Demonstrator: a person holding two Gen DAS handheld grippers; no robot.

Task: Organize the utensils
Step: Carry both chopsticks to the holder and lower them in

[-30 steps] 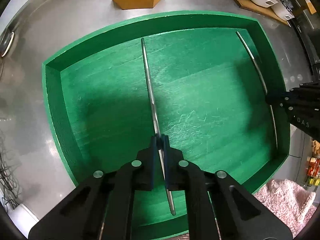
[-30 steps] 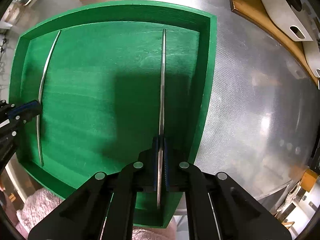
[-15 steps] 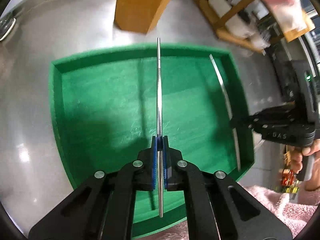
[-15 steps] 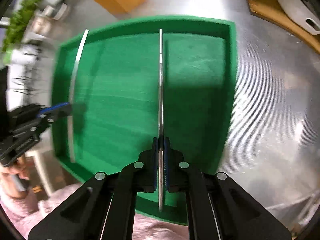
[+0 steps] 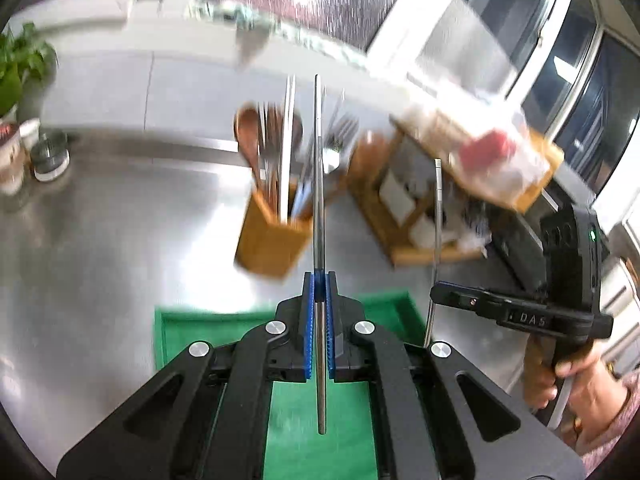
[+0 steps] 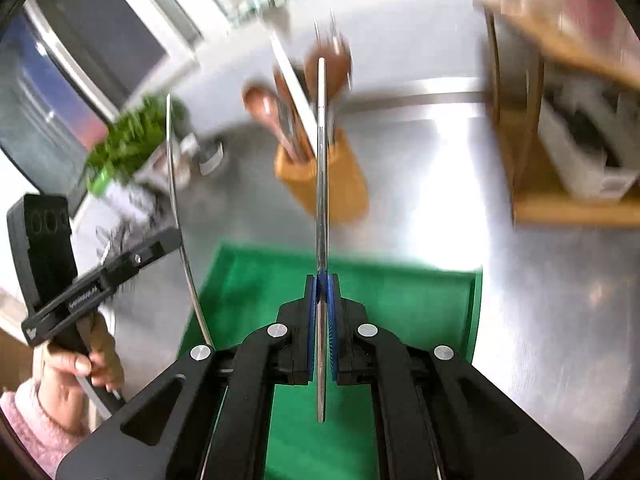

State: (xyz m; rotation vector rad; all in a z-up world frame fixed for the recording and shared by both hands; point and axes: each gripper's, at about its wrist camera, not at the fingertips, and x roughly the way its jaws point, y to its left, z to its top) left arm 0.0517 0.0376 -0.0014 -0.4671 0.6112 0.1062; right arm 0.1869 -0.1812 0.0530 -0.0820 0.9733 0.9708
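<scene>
My left gripper (image 5: 319, 280) is shut on a thin metal chopstick (image 5: 318, 168) and holds it upright above the green tray (image 5: 200, 328). My right gripper (image 6: 321, 282) is shut on a second metal chopstick (image 6: 321, 152), also upright above the tray (image 6: 400, 292). Each gripper shows in the other's view with its chopstick: the right one (image 5: 436, 294) at the right, the left one (image 6: 176, 236) at the left. A wooden utensil holder (image 5: 272, 240) with spoons, forks and chopsticks stands beyond the tray; it also shows in the right wrist view (image 6: 340, 184).
The steel counter (image 5: 100, 220) surrounds the tray. A wooden rack (image 5: 416, 216) with white items stands at the right (image 6: 560, 184). A green plant (image 6: 132, 140) and small jars (image 5: 48, 156) sit at the back left. Both views are motion-blurred.
Both grippers have lifted their chopsticks out of the tray and tilted up from looking down at the tray to looking across the counter at the utensil holder.
</scene>
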